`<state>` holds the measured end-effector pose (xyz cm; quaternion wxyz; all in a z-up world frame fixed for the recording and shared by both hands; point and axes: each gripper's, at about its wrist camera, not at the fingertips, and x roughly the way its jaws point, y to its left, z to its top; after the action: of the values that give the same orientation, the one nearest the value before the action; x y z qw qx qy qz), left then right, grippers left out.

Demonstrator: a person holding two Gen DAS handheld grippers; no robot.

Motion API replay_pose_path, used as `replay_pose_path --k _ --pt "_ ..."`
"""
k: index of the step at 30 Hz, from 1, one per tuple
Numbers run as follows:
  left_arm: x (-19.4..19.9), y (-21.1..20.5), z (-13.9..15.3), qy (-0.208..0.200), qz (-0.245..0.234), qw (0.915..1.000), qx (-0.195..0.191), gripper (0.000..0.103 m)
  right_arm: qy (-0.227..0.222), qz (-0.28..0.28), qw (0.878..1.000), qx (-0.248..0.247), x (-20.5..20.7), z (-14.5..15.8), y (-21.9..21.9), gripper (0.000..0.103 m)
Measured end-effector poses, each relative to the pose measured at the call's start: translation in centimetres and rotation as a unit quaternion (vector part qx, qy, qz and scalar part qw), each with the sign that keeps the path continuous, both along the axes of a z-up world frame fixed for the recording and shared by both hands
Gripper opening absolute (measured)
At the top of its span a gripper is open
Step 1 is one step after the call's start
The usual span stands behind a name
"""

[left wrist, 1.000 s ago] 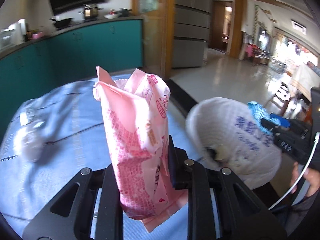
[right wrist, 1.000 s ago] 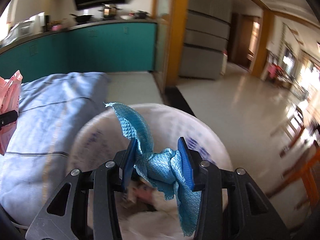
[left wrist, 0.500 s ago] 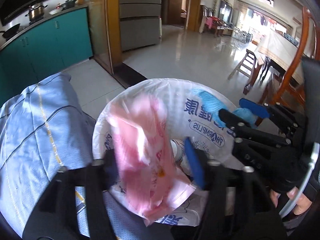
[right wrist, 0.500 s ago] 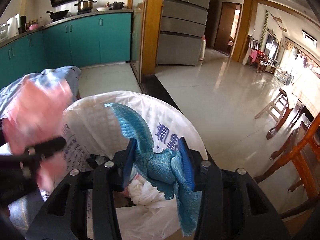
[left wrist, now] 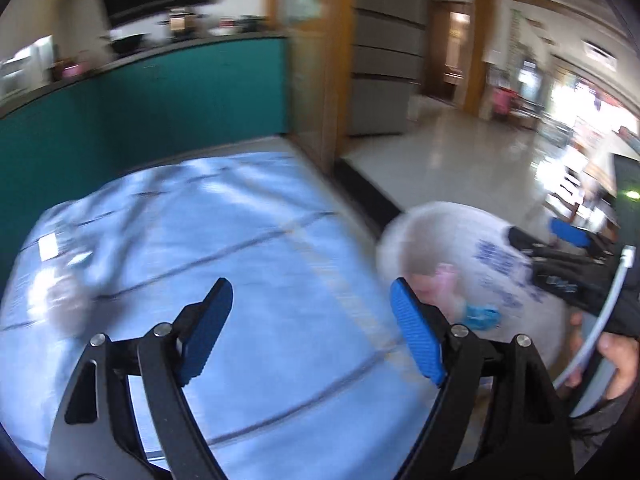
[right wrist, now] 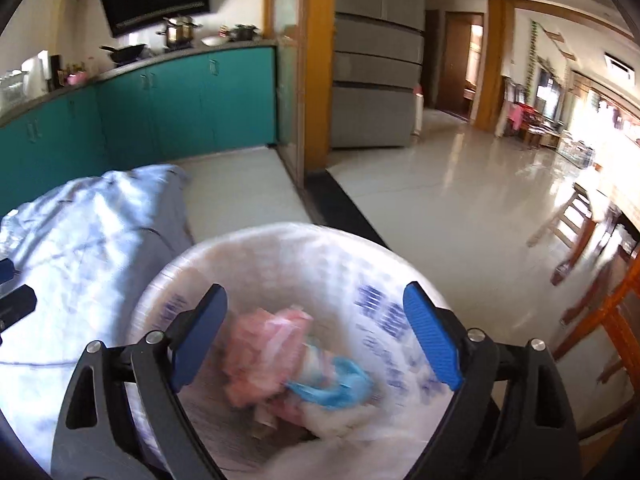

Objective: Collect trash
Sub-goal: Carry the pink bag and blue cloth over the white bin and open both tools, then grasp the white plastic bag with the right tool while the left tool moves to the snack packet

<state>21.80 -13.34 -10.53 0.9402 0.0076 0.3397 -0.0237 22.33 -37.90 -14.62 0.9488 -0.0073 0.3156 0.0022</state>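
With both drops made, the left gripper (left wrist: 308, 332) and right gripper (right wrist: 316, 336) are standing apart and empty, having just been opening. Remaining crumpled trash (left wrist: 66, 306) is lying at left of the frame, nearer the left gripper; the bin (right wrist: 320, 248) is sitting lower right.

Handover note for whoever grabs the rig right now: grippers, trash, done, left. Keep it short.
Left hand-held gripper: jaws have just been opening, now wide, nothing between them; it is over the blue tablecloth.
Right hand-held gripper: jaws have just been opening, now wide and empty, above the bin.
Trash: pink wrapper and blue cloth both lie inside the white-lined bin, beside the table.
Done: both pieces dropped in.
Left: a blurred pale, crumpled-looking item sits on the cloth at the left edge; likely the next pickup for the left gripper. Too blurred to identify.
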Motion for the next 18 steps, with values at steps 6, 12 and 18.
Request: replay_pose_path --k 6,12,18 --pt "-2.1 9.9 1.7 -0.018 0.118 0.9928 -0.003 0.083 -0.025 0.081 0.996 0.008 0.5 1.5 6.8 0.089" --pt "-4.4 17.9 2.7 -0.029 0.187 0.9819 -0.006 0.083 -0.040 0.171 0.984 0.011 0.6 2.6 13.7 0.091" --pt "-6.7 26.5 3.1 -0.021 0.254 0.9668 -0.015 0.084 -0.017 0.278 0.960 0.034 0.8 3.1 20.9 0.097"
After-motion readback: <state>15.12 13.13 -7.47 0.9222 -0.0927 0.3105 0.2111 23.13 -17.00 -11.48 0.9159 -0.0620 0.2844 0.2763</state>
